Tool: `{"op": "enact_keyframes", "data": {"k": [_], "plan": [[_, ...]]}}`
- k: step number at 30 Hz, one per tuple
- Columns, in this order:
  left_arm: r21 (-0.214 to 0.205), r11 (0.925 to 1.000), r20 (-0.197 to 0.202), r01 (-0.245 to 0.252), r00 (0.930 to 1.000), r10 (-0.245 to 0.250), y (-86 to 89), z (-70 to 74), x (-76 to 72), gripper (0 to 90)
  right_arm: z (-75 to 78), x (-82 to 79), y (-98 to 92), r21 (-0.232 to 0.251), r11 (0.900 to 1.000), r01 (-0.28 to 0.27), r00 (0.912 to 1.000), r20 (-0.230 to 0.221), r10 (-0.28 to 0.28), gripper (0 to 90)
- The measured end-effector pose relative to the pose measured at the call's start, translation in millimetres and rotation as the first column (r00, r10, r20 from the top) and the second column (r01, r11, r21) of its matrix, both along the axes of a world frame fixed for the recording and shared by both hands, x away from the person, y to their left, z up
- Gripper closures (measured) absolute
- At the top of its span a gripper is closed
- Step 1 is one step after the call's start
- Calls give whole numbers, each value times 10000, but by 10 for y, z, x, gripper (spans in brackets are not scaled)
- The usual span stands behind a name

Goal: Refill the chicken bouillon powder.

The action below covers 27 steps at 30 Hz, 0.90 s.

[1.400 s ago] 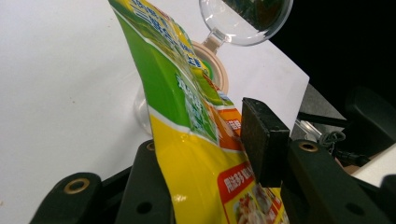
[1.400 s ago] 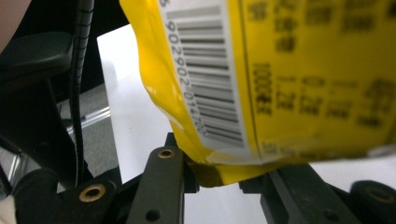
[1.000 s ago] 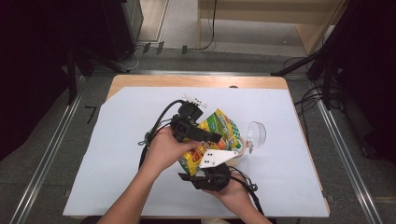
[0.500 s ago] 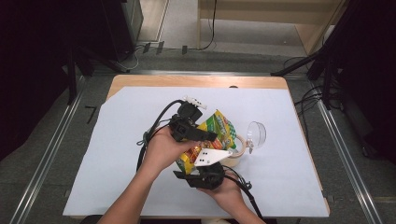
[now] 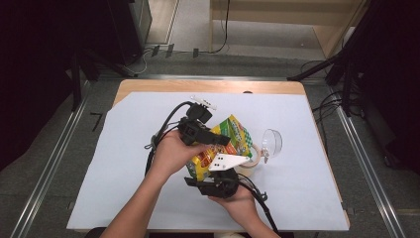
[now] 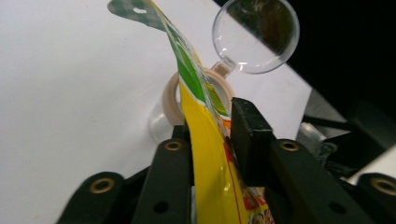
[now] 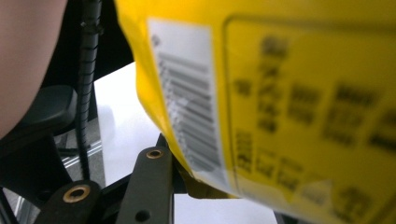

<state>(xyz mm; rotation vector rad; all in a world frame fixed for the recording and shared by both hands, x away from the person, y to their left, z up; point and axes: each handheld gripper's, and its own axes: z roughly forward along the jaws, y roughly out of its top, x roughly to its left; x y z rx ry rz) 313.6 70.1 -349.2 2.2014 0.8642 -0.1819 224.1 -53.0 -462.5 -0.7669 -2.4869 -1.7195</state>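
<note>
A yellow and green snack bag (image 5: pixel 233 133) hangs above the white sheet, between both hands. My left gripper (image 5: pixel 224 141) comes in from the left. Its jaws have just been closing, and they now pinch the bag's upper part (image 6: pixel 205 158) edge-on between the pads. My right gripper (image 5: pixel 218 172), with its grey plate on top, holds the bag's lower edge from below. In the right gripper view, the bag's yellow back with a barcode (image 7: pixel 289 93) sits against one finger (image 7: pixel 150 182) and hides the other.
A beige tape roll (image 5: pixel 251 161) lies on the white sheet (image 5: pixel 124 163) just right of the bag, and it also shows beyond the bag as the roll (image 6: pixel 170 98). A clear plastic cup (image 5: pixel 271 141) lies on its side beside it. The wooden table edge (image 5: pixel 208 85) runs along the far side.
The right hand has edged a little to the left under the bag. The left hand and the bag have hardly moved.
</note>
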Motion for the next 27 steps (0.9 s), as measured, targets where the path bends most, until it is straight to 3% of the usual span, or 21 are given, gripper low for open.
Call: {"op": "enact_keyframes", "data": {"k": [4,7,11,16,21,27], "plan": [[76,10000,-95,-25,10000,26,5,-12,35,810,4,-3,21,-9,9998,-205,9997,-115,205,686],[-59,10000,-142,-61,9999,60,12,-23,64,822,-9,-12,37,-41,9987,-517,9987,-51,517,604],[-89,9999,-267,-139,9995,137,6,-23,71,823,-7,-18,38,-332,9983,-478,9982,352,490,671],[32,10000,21,-89,10000,89,-57,9,18,824,9,-28,46,-694,9971,-313,9987,374,340,701],[136,9998,478,-111,9988,105,-83,28,-6,776,38,-31,42,-521,9986,-118,9996,248,132,702],[-199,9998,251,-27,9997,32,-77,57,-10,723,82,-34,28,-267,9996,-40,9999,129,43,705]]}}
